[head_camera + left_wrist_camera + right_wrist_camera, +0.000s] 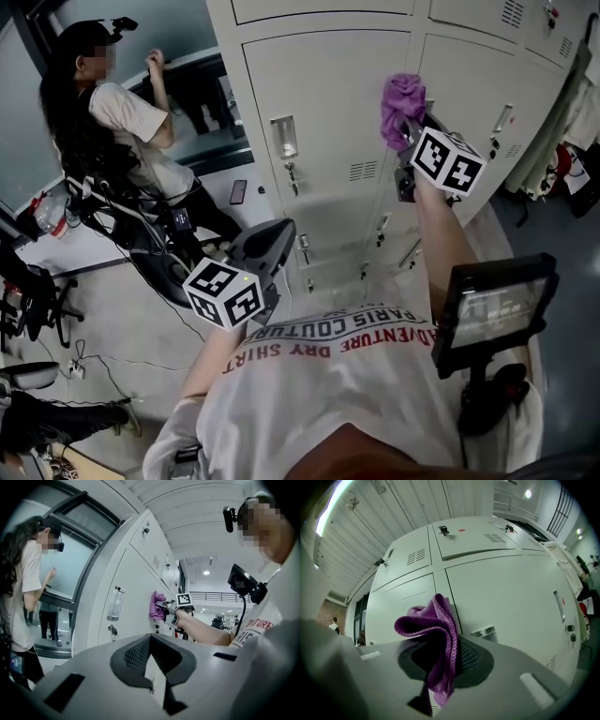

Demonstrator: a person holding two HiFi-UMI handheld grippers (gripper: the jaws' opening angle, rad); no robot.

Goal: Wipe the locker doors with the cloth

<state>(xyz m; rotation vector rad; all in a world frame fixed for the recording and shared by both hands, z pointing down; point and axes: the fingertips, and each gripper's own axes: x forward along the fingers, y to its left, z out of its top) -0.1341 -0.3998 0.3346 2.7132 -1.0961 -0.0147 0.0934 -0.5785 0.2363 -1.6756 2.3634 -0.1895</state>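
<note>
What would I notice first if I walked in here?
Probably the bright purple cloth, pinched by the right gripper and held up by the pale locker doors. Next, the black-and-white marker cube on the left gripper, and another person at the window on the left.

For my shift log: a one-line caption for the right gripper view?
Right gripper shut on a bunched purple cloth, raised before pale locker doors.

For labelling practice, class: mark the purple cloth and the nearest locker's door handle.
purple cloth [440, 634]: right gripper view, on its folded middle.
door handle [284, 138]: head view, on the middle of its metal plate.
</note>
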